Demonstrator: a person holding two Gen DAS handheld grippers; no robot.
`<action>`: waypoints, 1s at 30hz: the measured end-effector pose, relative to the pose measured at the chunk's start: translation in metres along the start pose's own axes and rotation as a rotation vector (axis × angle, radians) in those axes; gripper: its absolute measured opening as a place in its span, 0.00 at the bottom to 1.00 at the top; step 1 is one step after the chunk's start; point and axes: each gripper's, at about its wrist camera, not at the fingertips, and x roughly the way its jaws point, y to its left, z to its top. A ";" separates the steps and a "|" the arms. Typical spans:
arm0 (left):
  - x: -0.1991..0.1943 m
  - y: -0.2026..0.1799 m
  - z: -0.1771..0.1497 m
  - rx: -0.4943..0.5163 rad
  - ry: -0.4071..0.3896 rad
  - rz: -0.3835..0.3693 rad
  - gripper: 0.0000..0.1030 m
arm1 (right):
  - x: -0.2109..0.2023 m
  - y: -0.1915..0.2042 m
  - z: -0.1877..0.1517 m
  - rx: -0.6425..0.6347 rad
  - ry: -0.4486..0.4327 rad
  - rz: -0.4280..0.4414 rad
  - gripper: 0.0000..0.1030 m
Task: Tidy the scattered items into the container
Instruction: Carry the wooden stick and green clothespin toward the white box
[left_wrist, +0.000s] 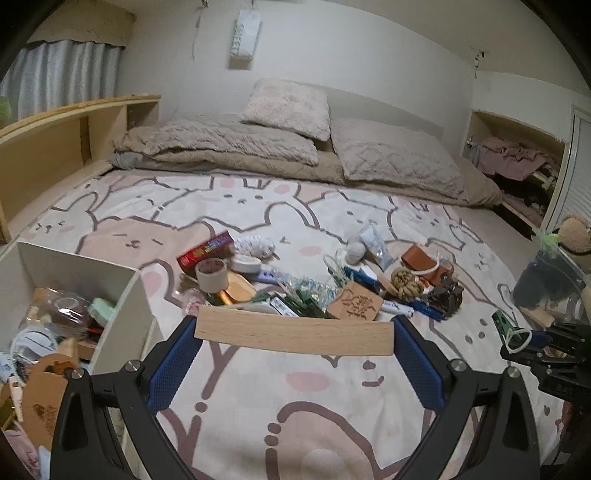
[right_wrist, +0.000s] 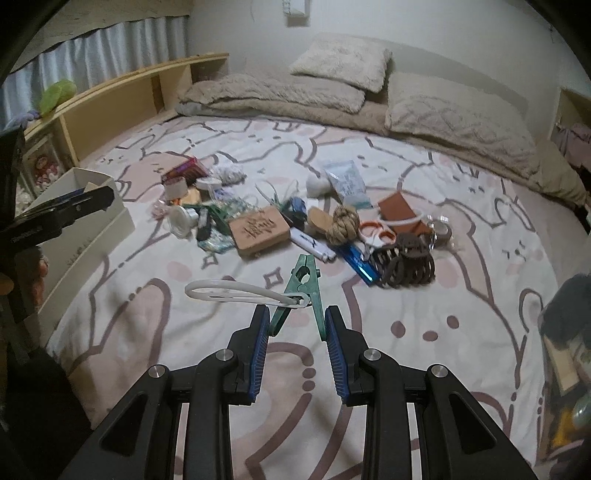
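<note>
Clutter pile (right_wrist: 295, 221) on rabbit-print bed (right_wrist: 461, 295)

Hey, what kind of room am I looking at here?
Most likely a bedroom. A bed with a bunny-print sheet fills the view, beige pillows and a folded blanket lie at its head, and a wooden headboard shelf runs along one side.

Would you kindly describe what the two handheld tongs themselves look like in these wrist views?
Both look alike. The left tongs and right tongs have matte black angular linkage arms with triangular cut-outs and round silver pivot screws. Each finger carries a blue pad with a fine knurled grid texture. No cables, sleeves or hands show.
</note>
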 end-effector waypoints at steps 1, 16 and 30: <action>-0.004 0.001 0.001 -0.003 -0.006 0.001 0.98 | -0.005 0.002 0.002 -0.005 -0.011 0.003 0.30; -0.081 0.032 0.002 -0.044 -0.087 0.066 0.98 | -0.058 0.043 0.021 -0.062 -0.139 0.034 0.30; -0.135 0.099 -0.007 -0.097 -0.117 0.167 0.98 | -0.074 0.115 0.047 -0.088 -0.186 0.149 0.30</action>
